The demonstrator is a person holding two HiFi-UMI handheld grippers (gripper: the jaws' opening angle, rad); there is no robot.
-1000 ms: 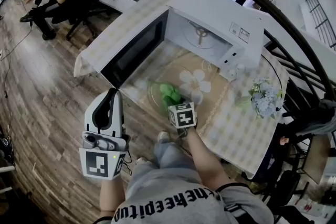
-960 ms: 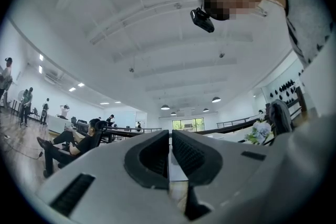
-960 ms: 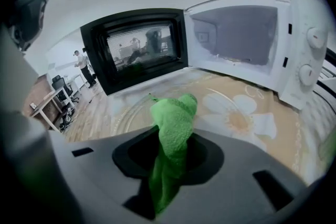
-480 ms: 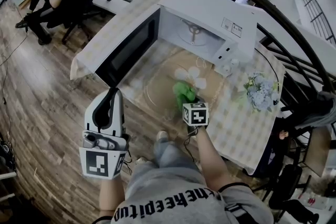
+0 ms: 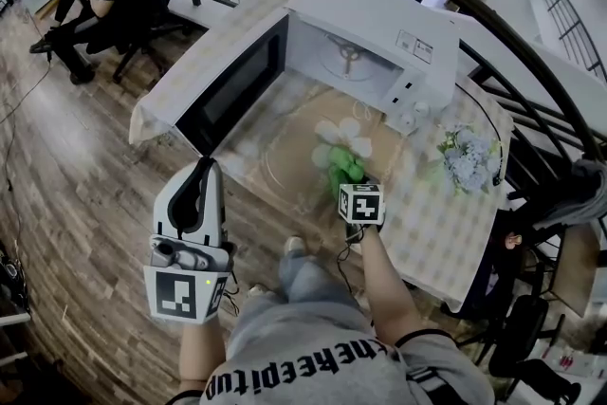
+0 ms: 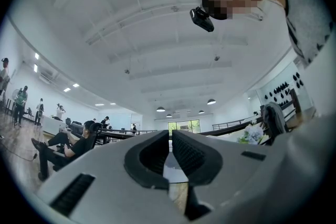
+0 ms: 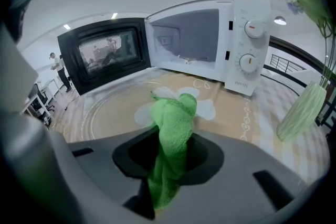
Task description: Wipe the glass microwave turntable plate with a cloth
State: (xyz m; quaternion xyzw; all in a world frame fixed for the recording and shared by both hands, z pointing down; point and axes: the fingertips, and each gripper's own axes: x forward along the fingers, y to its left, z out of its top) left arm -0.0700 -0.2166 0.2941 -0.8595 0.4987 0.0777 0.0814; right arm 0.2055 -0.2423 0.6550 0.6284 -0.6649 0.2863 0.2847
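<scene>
Left gripper (image 6: 170,136) closed, upturned; right gripper (image 7: 172,150) clamped, outstretched.

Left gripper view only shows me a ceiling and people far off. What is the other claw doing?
Observer: The right gripper has its claw shut on a green cloth.
Operator: Where's the plate?
Observer: The glass turntable plate lies on the table mat, beneath that cloth.
Operator: Is the microwave shut?
Observer: No, the microwave stands behind the plate with its door swung wide open.
</scene>
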